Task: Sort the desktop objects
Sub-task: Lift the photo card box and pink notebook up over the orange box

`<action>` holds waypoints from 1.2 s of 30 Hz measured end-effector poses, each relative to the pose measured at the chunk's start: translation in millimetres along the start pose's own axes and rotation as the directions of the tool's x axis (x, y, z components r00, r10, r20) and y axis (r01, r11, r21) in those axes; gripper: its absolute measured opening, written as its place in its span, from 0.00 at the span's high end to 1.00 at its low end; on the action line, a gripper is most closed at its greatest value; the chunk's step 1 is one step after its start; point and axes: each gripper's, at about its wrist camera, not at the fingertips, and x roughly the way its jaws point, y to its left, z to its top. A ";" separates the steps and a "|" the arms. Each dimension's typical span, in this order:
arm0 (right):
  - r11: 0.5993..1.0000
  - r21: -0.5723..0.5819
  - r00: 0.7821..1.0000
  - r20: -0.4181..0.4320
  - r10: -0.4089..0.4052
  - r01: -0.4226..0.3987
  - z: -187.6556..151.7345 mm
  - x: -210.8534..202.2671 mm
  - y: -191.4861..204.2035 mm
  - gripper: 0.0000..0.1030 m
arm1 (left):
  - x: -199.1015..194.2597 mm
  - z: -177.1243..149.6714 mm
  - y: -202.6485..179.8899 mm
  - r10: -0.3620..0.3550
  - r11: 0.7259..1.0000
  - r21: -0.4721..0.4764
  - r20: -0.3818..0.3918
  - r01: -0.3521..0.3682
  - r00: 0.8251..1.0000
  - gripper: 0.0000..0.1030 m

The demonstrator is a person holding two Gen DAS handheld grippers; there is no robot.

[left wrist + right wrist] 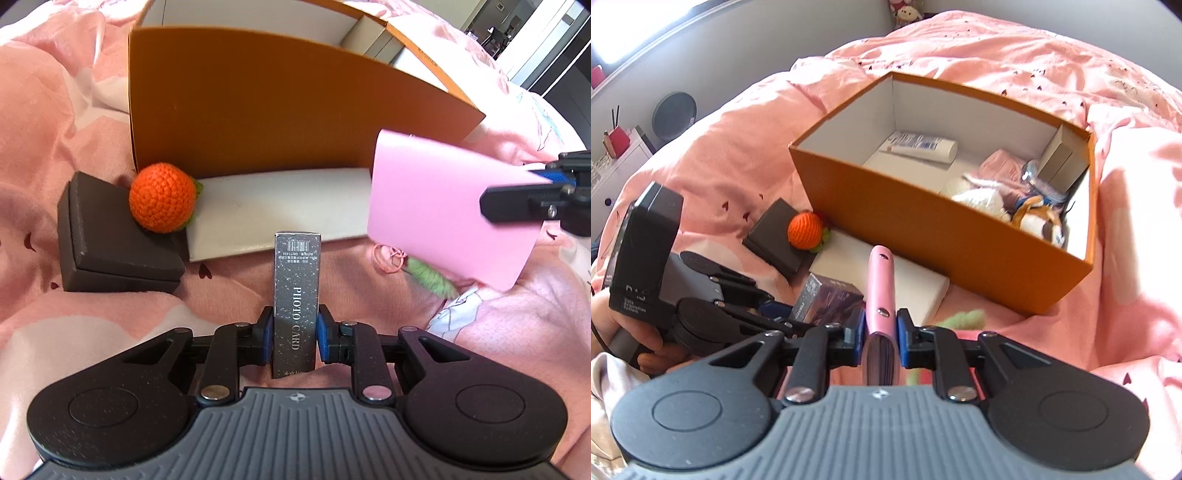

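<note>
Pinching a photo card box, left gripper jaws; right gripper jaws clamped on pink notebook

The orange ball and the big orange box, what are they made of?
The orange ball looks like crocheted yarn: you can see rows of little stitches and a green knitted leaf. The big orange box looks like matte cardboard, with thin stiff walls, white inside.
</note>
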 end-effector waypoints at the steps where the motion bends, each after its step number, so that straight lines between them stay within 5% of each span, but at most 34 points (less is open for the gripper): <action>1: 1.000 0.005 1.000 0.007 0.000 0.000 1.6 -2.6 -1.6 0.81 | -4.5 0.5 5.3 -0.003 1.000 0.001 0.009 0.003 1.000 0.75; 11: 1.000 0.025 0.999 0.052 -0.014 0.013 16.2 -17.1 -10.5 0.81 | -48.5 14.9 -0.7 -0.029 0.999 0.018 0.124 0.027 0.992 0.75; 21: 0.999 0.044 0.987 0.161 0.011 -0.018 44.2 -38.7 -9.3 0.82 | -94.6 48.0 -2.5 -0.099 0.995 0.005 0.263 0.101 0.960 0.75; 31: 0.985 0.163 0.965 0.261 0.018 -0.062 81.5 -36.3 -34.1 0.82 | -110.7 101.0 12.7 -0.048 0.996 -0.048 0.353 0.070 0.935 0.75; 36: 0.967 0.245 0.966 0.258 0.000 -0.065 96.4 -6.4 -48.1 0.82 | -95.9 127.1 15.9 -0.008 0.996 -0.084 0.340 0.038 0.941 0.75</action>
